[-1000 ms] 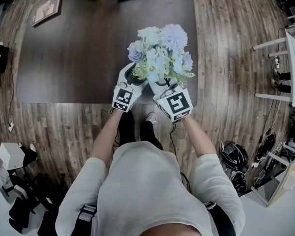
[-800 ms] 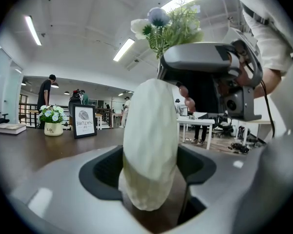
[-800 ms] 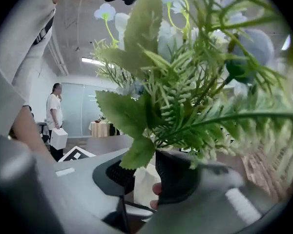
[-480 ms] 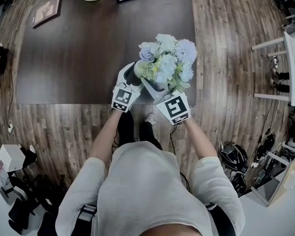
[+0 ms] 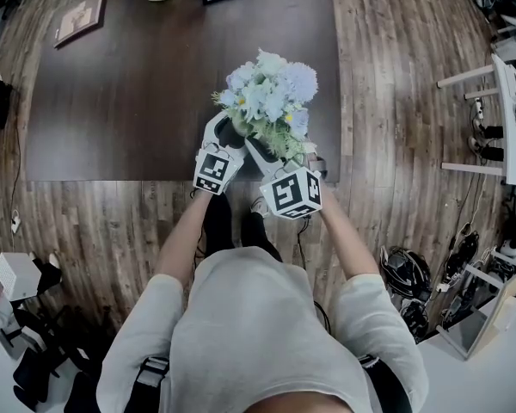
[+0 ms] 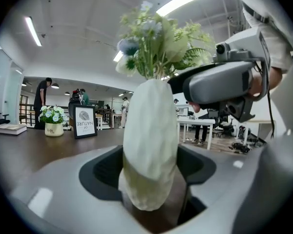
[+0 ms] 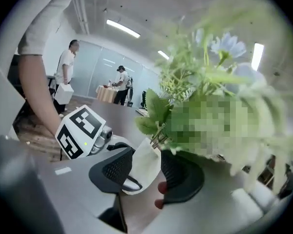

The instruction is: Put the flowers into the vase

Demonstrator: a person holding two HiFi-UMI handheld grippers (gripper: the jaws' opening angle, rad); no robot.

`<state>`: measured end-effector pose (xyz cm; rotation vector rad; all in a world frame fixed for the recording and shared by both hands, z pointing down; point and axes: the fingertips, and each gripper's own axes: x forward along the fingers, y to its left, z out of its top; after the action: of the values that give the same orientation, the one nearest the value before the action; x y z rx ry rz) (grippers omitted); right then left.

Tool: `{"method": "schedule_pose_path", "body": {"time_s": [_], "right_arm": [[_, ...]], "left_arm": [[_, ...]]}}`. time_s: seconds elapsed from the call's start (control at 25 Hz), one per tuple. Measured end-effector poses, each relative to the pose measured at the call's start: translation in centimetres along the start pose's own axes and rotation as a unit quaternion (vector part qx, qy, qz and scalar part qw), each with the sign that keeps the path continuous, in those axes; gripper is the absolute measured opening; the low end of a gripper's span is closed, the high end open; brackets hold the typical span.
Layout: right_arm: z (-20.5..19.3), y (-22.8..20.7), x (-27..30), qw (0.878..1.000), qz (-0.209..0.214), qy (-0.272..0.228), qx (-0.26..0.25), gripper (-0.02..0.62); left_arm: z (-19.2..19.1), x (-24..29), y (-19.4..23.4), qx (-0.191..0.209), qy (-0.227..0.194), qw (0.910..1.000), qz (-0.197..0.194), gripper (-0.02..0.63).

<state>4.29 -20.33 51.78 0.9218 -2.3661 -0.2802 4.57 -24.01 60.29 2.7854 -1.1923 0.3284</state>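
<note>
Where the head view looked down, the flowers (image 5: 267, 97) stood over the table's (image 5: 138, 84) near edge. In its own view, the left gripper (image 6: 150, 172) pinched the white vase (image 6: 150, 126) holding them. In its own view, the right gripper (image 7: 145, 172) had jaws just opening, spread either side of the vase's neck, pressing nothing.

Stretched both forearms (image 5: 185, 231) up toward frame centre. Gripped the vase (image 6: 149, 145) with left gripper (image 5: 228, 134); had just been opening right gripper (image 5: 267, 155), jaws apart around vase mouth.
</note>
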Motion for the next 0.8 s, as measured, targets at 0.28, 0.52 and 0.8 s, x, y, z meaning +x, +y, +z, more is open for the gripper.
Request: {"method": "schedule_pose_path", "body": {"time_s": [0.28, 0.52, 0.8], "right_arm": [[-1.0, 0.9, -0.1, 1.000, -0.004, 0.013, -0.001, 0.186], [-3.3, 0.5, -0.3, 0.995, -0.006, 0.022, 0.102, 0.181], [-5.2, 0.2, 0.0, 0.985, -0.005, 0.028, 0.171, 0.189]], "left_arm": [[-0.2, -0.2, 0.2, -0.002, -0.002, 1.0000, 0.002, 0.336], [0.0, -0.3, 0.1, -0.001, -0.005, 1.0000, 0.003, 0.337], [0.1, -0.1, 0.4, 0.000, 0.000, 1.0000, 0.001, 0.337]]}}
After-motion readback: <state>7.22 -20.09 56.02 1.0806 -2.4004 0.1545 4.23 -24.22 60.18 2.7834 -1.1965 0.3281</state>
